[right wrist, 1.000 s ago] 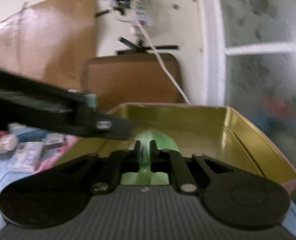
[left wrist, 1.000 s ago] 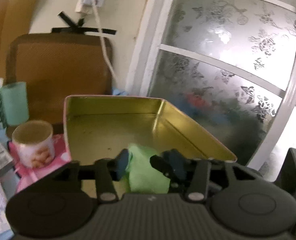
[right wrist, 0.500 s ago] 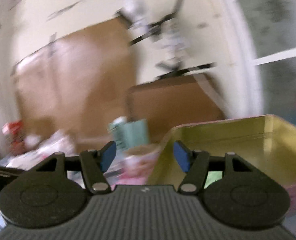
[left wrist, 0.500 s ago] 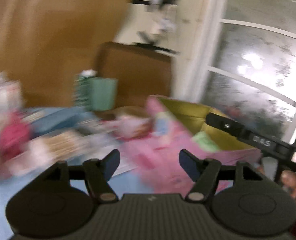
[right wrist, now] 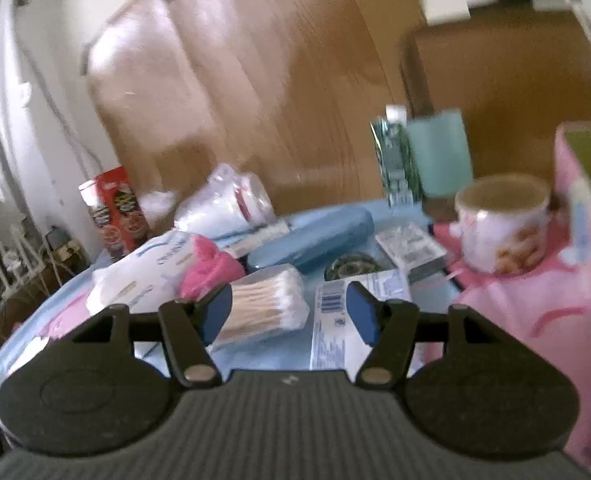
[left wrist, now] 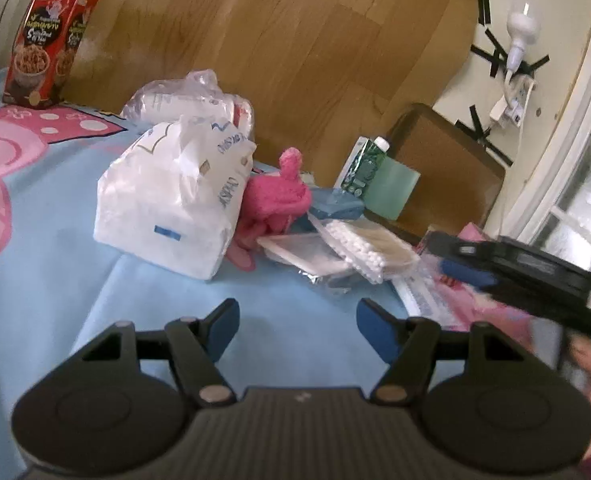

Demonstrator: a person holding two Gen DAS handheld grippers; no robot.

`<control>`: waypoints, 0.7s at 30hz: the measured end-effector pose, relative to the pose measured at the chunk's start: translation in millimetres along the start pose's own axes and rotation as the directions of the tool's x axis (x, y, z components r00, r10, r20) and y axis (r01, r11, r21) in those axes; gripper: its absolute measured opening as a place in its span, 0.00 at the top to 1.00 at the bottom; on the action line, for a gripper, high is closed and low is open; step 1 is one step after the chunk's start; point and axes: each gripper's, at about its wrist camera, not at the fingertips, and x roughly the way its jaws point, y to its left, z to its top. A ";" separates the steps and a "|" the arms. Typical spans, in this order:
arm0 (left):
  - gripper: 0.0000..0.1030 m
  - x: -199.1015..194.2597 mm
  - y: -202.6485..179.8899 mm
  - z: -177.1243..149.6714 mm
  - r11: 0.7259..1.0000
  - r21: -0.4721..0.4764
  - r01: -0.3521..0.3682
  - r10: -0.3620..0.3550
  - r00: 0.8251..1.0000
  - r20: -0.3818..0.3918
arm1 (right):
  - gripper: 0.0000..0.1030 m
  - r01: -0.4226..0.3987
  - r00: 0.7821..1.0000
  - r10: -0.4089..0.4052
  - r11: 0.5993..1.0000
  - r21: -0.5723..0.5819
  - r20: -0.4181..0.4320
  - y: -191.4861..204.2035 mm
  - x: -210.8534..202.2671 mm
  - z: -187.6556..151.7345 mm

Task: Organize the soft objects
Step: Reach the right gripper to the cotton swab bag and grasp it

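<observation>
Clutter covers the counter under a blue and pink cloth [left wrist: 47, 240]; the left gripper [left wrist: 297, 322] hovers over bare cloth, jaws apart and empty, having opened within the last second; the right gripper [right wrist: 288, 314] likewise stands parted with nothing between its pads; a pink soft toy [left wrist: 275, 200] lies against a white tissue pack [left wrist: 167, 208], beside a bag of cotton swabs [right wrist: 263, 306]; the pink tin [right wrist: 587, 176] sits at the right view's edge.

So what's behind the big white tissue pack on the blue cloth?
Behind the white tissue pack sits a clear plastic bag of white packets, with a wooden board further back. The bag's lower part is hidden by the pack.
</observation>
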 end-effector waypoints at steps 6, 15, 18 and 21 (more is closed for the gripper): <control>0.36 -5.5 7.2 -2.6 0.999 -0.028 0.040 -0.040 0.999 0.015 | 0.80 -0.079 0.991 0.082 0.996 0.031 -0.107 0.5 -0.7 -13.1; 0.35 -4.2 -5.2 -8.8 0.991 -0.012 0.134 -0.135 0.990 -0.043 | 0.59 -0.084 0.993 0.077 0.993 -0.077 -0.084 5.4 -93.7 -68.6; 0.35 -2.4 -16.9 -11.7 0.985 -0.006 0.174 -0.174 0.980 -0.098 | 0.47 -0.097 0.993 0.091 0.992 -0.080 -0.076 4.4 -94.5 -73.8; 0.35 -0.3 -32.4 -12.7 0.988 0.033 0.151 -0.145 0.978 -0.147 | 0.36 -0.125 0.988 0.115 0.988 -0.096 -0.100 6.2 -85.1 -72.8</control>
